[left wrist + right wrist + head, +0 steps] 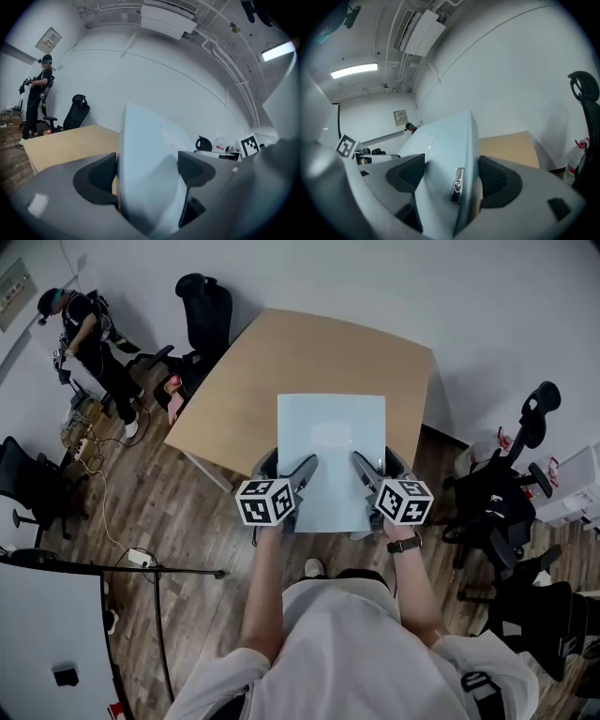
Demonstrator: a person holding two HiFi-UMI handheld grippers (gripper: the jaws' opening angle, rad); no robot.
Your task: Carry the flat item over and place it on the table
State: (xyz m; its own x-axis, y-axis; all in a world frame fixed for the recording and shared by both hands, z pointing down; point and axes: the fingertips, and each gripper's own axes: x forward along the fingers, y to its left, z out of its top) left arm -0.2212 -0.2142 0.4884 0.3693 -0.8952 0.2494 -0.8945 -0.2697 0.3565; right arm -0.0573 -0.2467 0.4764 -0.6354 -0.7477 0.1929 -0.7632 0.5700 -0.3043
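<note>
Head view, flat panel (pixel 330 442) clamped in left tongs (pixel 289 466), right tongs (pixel 377 463)

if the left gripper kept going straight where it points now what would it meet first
Nothing new soon: the left gripper clamps the flat panel, and its line seems to pass above the table toward the white wall.

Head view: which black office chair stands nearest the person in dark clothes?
The chair beyond the table's far-left edge, beside that person; the others stand farther off, left and right.
</note>
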